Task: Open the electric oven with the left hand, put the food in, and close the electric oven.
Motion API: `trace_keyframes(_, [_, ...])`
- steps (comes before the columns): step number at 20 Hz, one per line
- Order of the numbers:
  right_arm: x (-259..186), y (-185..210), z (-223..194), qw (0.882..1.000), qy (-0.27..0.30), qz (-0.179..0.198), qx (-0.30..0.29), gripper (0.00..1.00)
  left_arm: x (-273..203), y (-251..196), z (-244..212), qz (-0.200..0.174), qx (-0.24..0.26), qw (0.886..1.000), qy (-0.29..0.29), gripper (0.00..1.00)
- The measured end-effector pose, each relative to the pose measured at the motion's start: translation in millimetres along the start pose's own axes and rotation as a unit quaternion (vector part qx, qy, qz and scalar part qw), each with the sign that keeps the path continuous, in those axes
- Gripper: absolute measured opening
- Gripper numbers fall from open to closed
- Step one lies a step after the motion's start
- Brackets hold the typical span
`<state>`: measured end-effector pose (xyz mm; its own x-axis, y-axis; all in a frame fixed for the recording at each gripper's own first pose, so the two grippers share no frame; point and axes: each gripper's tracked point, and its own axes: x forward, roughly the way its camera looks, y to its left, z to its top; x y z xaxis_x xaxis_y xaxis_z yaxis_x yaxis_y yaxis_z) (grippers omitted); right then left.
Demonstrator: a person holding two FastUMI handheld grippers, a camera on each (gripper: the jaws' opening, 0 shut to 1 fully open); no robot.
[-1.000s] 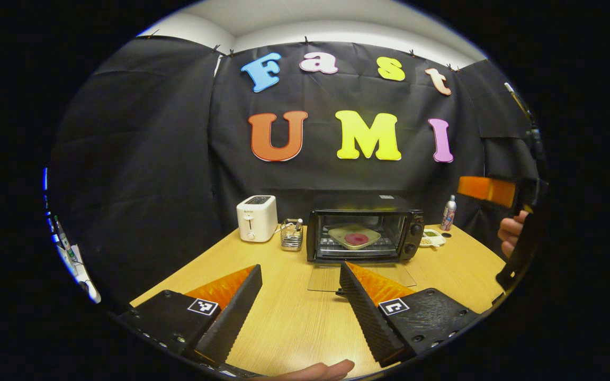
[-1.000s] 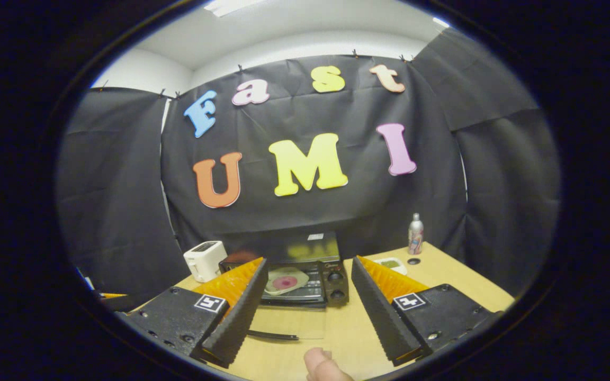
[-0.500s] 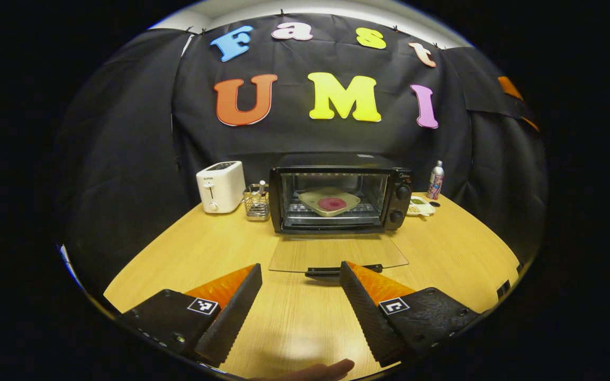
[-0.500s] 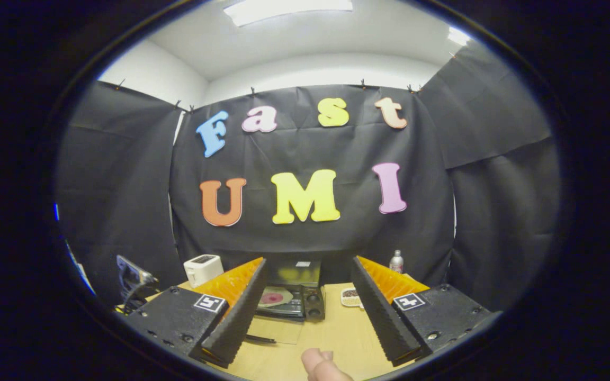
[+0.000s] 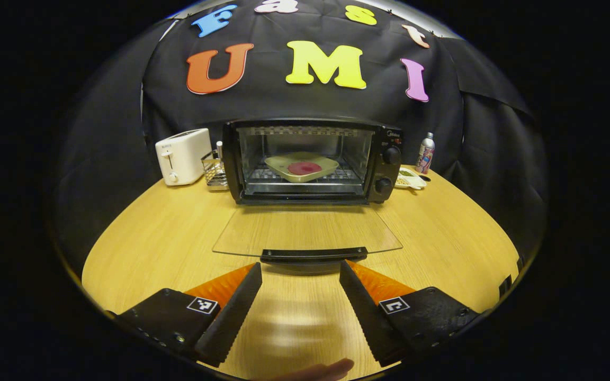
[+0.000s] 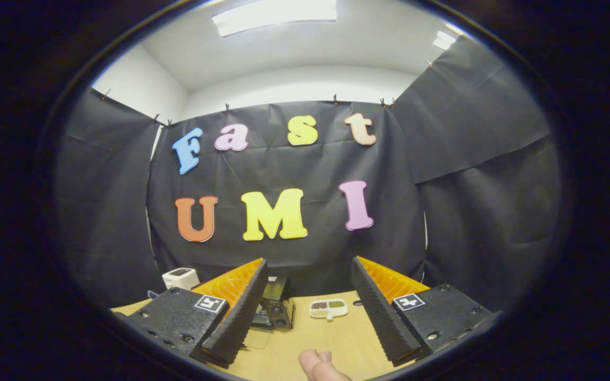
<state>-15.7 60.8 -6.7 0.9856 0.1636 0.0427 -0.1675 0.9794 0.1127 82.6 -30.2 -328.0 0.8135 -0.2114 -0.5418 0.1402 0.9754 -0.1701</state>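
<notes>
The black electric oven [image 5: 384, 153] stands at the back of the wooden table [image 5: 151, 238] with its glass door [image 5: 305, 233] folded down flat. A pale plate with a round dark-red piece of food [image 5: 303, 168] rests on the rack inside. My left gripper [image 5: 299, 270] is open and empty, low over the table, its fingertips just short of the door's black handle [image 5: 313, 254]. My right gripper [image 6: 308, 262] is open and empty, held farther back and pointing at the wall. Past its left finger [image 6: 236, 317] a corner of the oven [image 6: 278, 304] shows.
A white toaster [image 5: 180, 156] and a wire basket [image 5: 213, 169] stand left of the oven. A small divided dish [image 5: 409, 180] and a spray bottle [image 5: 425, 152] are on its right. A thumb [image 6: 320, 365] shows at the bottom of the right gripper view.
My left gripper has moved forward and tipped down until its tips are near the door handle. My right gripper has drawn back and swung right, and the oven has slid behind its left finger.
</notes>
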Motion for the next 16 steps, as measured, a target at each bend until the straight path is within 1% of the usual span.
trace_keyframes(1, [-0.5, -0.4, -3.1, 1.000, 0.003, 0.004, 0.002, 0.94, 5.2, -0.1, -2.7, 0.007, 0.003, 1.000, 0.004, 0.95])
trace_keyframes(2, [-2.1, 1.0, -5.8, 1.000, 0.006, 0.010, 0.005, 1.00, 10.0, 0.8, -6.9, 0.014, 0.011, 1.000, 0.013, 0.95])
trace_keyframes(3, [-1.5, 1.1, -8.7, 1.000, 0.009, 0.016, 0.008, 0.95, 14.7, -0.9, -10.6, 0.015, 0.016, 1.000, 0.021, 0.95])
trace_keyframes(5, [1.0, -1.0, -15.2, 0.999, 0.016, 0.024, 0.013, 0.95, 23.2, -4.5, -13.5, 0.014, 0.019, 0.999, 0.028, 0.95])
trace_keyframes(6, [3.0, -3.9, -20.8, 0.999, 0.020, 0.024, 0.017, 0.94, 26.7, -2.9, -14.4, 0.018, 0.023, 0.999, 0.029, 0.95])
trace_keyframes(7, [5.1, -6.3, -22.5, 0.999, 0.022, 0.024, 0.020, 1.00, 29.6, -3.9, -15.2, 0.018, 0.023, 0.999, 0.031, 0.95])
trace_keyframes(11, [17.2, -19.8, -35.9, 0.999, 0.033, 0.012, 0.030, 1.00, 44.6, -5.0, -18.4, 0.014, 0.015, 0.999, 0.040, 0.95])
trace_keyframes(12, [21.2, -23.2, -40.0, 0.999, 0.037, 0.008, 0.028, 0.94, 46.8, -7.3, -18.4, 0.012, 0.008, 0.999, 0.043, 0.95])
trace_keyframes(13, [23.9, -25.0, -42.7, 0.999, 0.041, 0.006, 0.028, 0.94, 43.6, -8.3, -20.6, 0.011, 0.008, 0.998, 0.053, 0.96])
trace_keyframes(16, [30.0, -24.5, -47.4, 0.998, 0.047, 0.010, 0.029, 0.95, 45.7, -7.7, -16.2, 0.010, 0.009, 0.999, 0.052, 0.96])
